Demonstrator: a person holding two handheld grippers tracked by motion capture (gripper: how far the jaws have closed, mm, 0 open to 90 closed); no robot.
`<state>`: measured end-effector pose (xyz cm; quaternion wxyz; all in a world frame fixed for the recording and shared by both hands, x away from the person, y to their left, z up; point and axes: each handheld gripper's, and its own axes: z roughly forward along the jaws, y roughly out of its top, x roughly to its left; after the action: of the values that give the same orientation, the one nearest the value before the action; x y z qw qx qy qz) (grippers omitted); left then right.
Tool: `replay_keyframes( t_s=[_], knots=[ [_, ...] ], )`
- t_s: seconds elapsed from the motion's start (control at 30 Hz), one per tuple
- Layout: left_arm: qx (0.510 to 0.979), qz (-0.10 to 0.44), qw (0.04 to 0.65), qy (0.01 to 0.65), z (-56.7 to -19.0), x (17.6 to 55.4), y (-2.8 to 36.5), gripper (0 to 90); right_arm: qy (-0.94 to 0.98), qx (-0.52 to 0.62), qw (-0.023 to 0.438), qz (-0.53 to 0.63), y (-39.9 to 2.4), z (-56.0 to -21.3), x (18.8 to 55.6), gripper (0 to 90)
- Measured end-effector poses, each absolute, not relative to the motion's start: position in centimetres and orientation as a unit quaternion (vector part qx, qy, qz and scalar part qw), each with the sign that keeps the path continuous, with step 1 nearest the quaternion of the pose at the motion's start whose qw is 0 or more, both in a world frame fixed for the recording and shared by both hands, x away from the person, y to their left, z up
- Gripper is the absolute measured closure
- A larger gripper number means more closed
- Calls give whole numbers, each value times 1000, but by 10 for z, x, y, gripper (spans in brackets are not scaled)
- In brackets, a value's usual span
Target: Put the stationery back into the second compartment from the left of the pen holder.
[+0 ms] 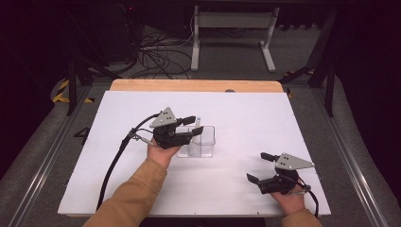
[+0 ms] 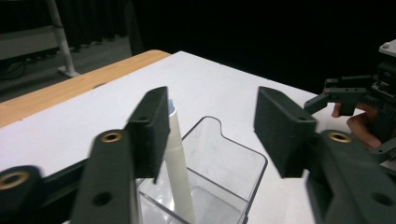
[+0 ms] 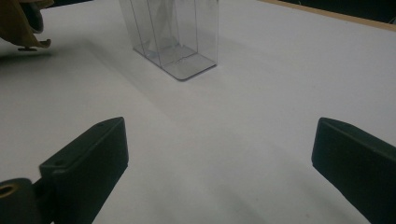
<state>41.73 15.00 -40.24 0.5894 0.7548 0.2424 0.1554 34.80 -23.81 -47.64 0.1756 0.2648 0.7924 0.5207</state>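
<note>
Right tool (image 1: 259,167) rests at 4 o'clock, jaws spread, empty; left tool (image 1: 193,123), jaws apart, straddles light, smooth tube (image 2: 180,170) upright inside clear box (image 1: 204,143), bench (image 1: 246,113) centre; grip tube's upper end.

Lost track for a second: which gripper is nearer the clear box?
Left. The left gripper is open right above the clear box, beside the white tube standing in it. The right gripper is open, off to the box's right.
</note>
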Motion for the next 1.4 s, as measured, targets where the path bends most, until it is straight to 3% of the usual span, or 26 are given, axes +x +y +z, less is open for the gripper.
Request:
replay_keyframes(
  t_s=[0.17, 0.37, 0.83, 1.4],
  knots=[
    [758, 175, 578, 245, -393, 410, 159, 275, 792, 264, 176, 522, -238, -476, 349, 41],
    [758, 185, 578, 240, -381, 398, 166, 194, 793, 264, 176, 520, -238, -477, 348, 41],
    [768, 199, 564, 229, -379, 365, 192, 119, 793, 263, 177, 520, -238, -476, 348, 41],
    [763, 166, 555, 287, -457, 320, 281, 76, 793, 262, 176, 521, -237, -476, 348, 41]
  ],
)
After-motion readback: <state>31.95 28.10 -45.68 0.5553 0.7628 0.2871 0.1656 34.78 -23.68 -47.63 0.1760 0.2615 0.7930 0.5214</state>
